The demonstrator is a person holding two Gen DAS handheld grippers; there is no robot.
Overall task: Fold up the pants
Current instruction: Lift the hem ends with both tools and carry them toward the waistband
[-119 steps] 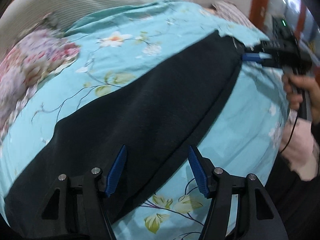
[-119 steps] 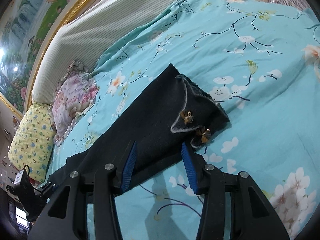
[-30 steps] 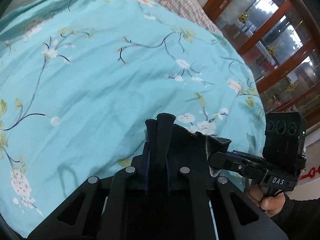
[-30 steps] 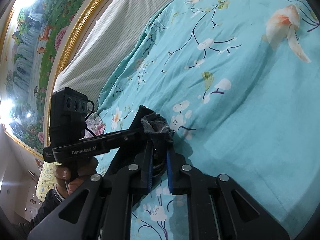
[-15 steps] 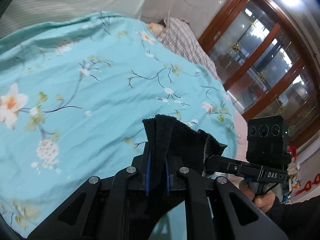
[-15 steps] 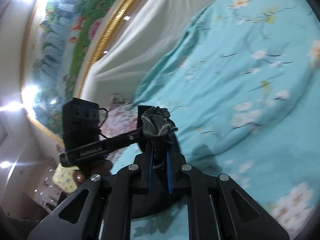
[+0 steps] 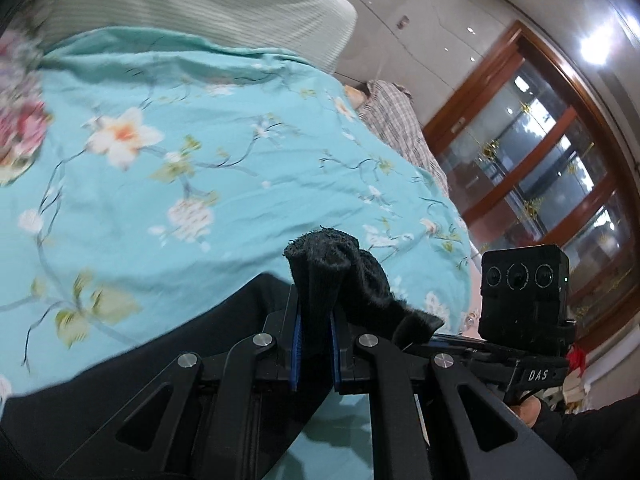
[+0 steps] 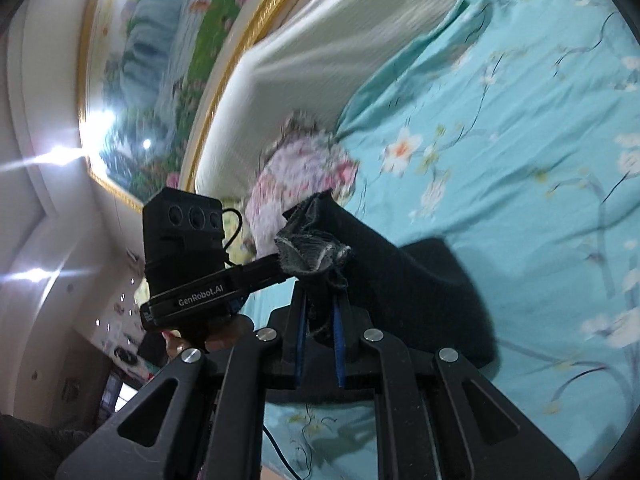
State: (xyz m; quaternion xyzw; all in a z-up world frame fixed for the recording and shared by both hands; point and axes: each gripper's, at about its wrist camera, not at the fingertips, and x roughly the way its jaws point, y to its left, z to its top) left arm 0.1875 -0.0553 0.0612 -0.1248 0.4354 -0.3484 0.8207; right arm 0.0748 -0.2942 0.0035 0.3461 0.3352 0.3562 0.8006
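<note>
While the left gripper clamps the black pants, the right gripper pinches them too.

Left gripper clamped on a bunched end of black pants, lifted above the turquoise floral bedspread. Right gripper just beside, pinching the neighbouring fold. Wooden glass doors far right.

The floral pillow and bedspread flowers smear with blur; the pants run past the frame's lower edge.
</note>
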